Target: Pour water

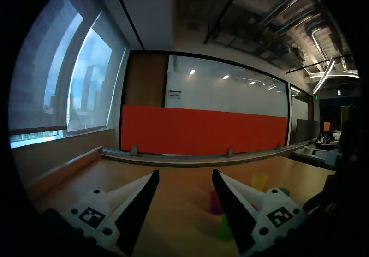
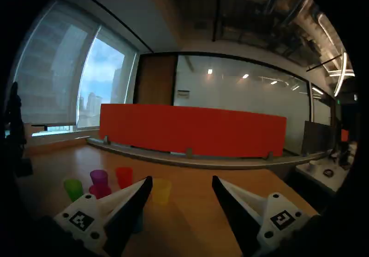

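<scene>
Office windows [image 2: 106,95] fill the upper left, and an orange partition [image 2: 193,130] runs across the middle of both views behind a wide wooden table [image 2: 198,201].

The left gripper [image 1: 185,173] sits low and level over the table, aimed at the partition. Its jaws are spread and nothing is between them. The right gripper [image 2: 181,179] is held the same way, level and low, with its jaws also apart and empty.

In the right gripper view a cluster of small cups stands at the lower left: a green cup [image 2: 73,188], a purple cup [image 2: 98,181], a red cup [image 2: 124,176] and a yellow cup [image 2: 161,190] just beside the left jaw tip. In the left gripper view the same cluster shows at the lower right.

The cups look like thin plastic, so probably light, easily tipped and likely to flex if squeezed hard. A gentle hold across the middle of the wall seems best. Whether any of them holds water cannot be told.
</scene>
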Demonstrator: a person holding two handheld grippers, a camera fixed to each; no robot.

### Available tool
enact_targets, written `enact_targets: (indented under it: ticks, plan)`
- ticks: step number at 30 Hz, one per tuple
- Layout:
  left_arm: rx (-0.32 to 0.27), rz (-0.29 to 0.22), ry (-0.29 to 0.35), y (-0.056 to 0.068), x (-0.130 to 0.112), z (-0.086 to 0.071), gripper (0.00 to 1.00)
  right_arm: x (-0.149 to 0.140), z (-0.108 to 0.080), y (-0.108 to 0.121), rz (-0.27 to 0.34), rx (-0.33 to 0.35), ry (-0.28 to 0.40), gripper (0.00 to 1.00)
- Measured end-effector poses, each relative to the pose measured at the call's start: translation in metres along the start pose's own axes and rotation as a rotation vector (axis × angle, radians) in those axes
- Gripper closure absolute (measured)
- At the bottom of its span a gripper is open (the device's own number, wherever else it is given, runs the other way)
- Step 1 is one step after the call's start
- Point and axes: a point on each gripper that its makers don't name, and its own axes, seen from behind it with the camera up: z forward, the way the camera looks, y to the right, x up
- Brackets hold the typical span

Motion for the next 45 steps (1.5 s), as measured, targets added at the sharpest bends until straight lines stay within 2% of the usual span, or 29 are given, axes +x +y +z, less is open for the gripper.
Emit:
enact_targets:
  ticks: [5,15,23,33,39,45]
  plan:
    - [0.020,0.008,0.007,-0.003,0.000,0.002,0.15,0.006,0.002,0.003,0.017,-0.041,0.022,0.00]
    - [0.093,0.024,0.038,-0.010,-0.009,0.008,0.15,0.020,0.007,0.027,0.081,-0.171,0.099,0.00]
    - [0.147,0.032,0.043,-0.021,-0.032,0.011,0.15,0.009,0.009,0.035,0.078,-0.193,0.092,0.00]
    - [0.218,0.106,0.013,-0.035,-0.068,0.013,0.15,0.003,0.010,0.044,0.023,-0.235,0.064,0.00]
    - [0.224,0.106,0.003,-0.036,-0.082,0.017,0.15,-0.001,0.012,0.042,0.002,-0.236,0.047,0.00]
    - [0.216,0.092,0.021,-0.034,-0.086,0.023,0.15,-0.001,0.014,0.039,0.006,-0.226,0.040,0.00]
